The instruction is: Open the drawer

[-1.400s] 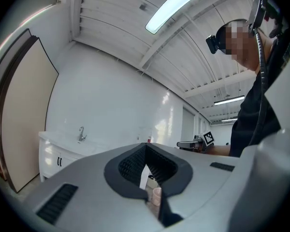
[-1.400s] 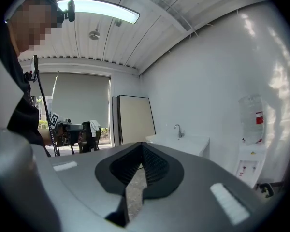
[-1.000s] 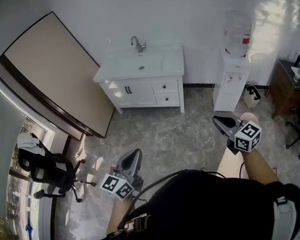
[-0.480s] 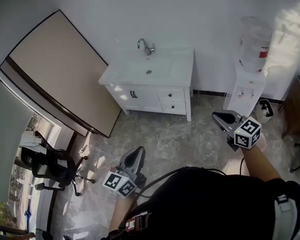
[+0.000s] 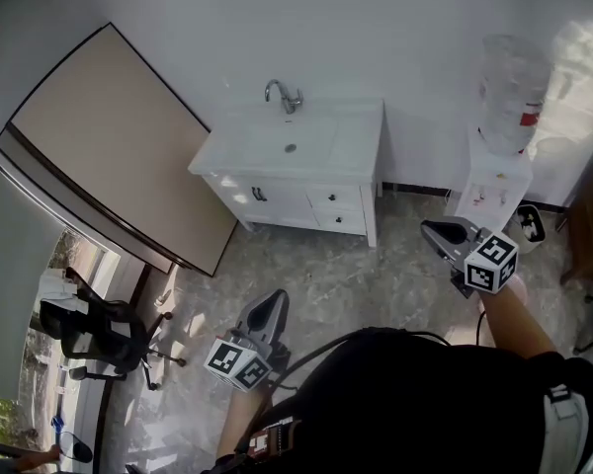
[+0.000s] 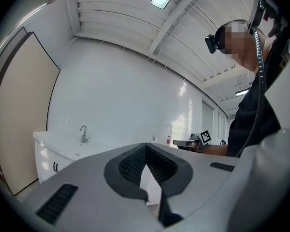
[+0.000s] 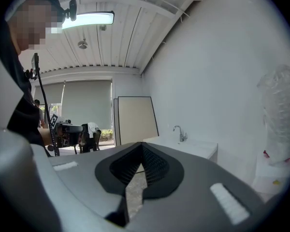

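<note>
Black top (image 5: 425,403), ribbed cable (image 6: 259,66), grey left claw (image 5: 273,299), marker cube (image 5: 235,363)

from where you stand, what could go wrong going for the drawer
1. The left gripper and right gripper both have shut jaws; unopened, they may just bump a drawer knob instead of gripping it.
2. The two small drawers sit stacked beside the cabinet doors on the vanity, so the wrong front could get pulled.

I see the grey marbled floor (image 5: 356,275) lying open right up to the white sink cabinet (image 5: 277,203) and its small white drawer fronts (image 5: 338,198). A large beige board (image 5: 109,146) leans just left of the cabinet. A white water dispenser (image 5: 494,181) stands to its right, and a black office chair (image 5: 89,329) sits far left.
</note>
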`<state>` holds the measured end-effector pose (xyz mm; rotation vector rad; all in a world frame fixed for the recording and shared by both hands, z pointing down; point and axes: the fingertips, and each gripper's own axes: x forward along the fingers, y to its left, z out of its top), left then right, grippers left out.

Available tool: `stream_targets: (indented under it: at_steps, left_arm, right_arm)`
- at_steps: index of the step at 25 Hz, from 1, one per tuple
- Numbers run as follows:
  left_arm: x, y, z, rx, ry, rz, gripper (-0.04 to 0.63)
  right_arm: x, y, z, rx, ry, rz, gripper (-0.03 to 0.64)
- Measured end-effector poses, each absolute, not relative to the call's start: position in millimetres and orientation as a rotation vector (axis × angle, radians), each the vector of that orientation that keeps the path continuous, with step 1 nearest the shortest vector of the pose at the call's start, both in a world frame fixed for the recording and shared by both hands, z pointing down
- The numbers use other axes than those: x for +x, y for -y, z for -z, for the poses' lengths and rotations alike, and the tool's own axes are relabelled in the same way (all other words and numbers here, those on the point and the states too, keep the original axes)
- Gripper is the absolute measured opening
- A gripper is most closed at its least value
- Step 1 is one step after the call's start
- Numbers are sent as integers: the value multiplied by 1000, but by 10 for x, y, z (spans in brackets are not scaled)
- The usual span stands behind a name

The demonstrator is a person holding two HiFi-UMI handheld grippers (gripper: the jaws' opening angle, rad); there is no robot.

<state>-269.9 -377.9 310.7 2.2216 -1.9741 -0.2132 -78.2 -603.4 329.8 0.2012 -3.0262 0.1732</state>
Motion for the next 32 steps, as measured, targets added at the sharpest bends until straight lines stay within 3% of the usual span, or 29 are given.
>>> stream_targets:
  at_steps: [8, 23, 32]
  left_arm:
    - [-3285, 4351, -3177, 2308, 1864, 248, 0]
    - [-5124, 5235, -3072, 2476, 1634, 248, 0]
    - [-5477, 5794, -3337, 2468, 1581, 242, 0]
  right_arm:
    - [-1164, 6440, -3348, 347, 2993, -158, -3]
    - [-2585, 6823, -3093, 626, 2936, -111, -3]
    - [-2852, 7230, -3265, 670, 2898, -139, -3]
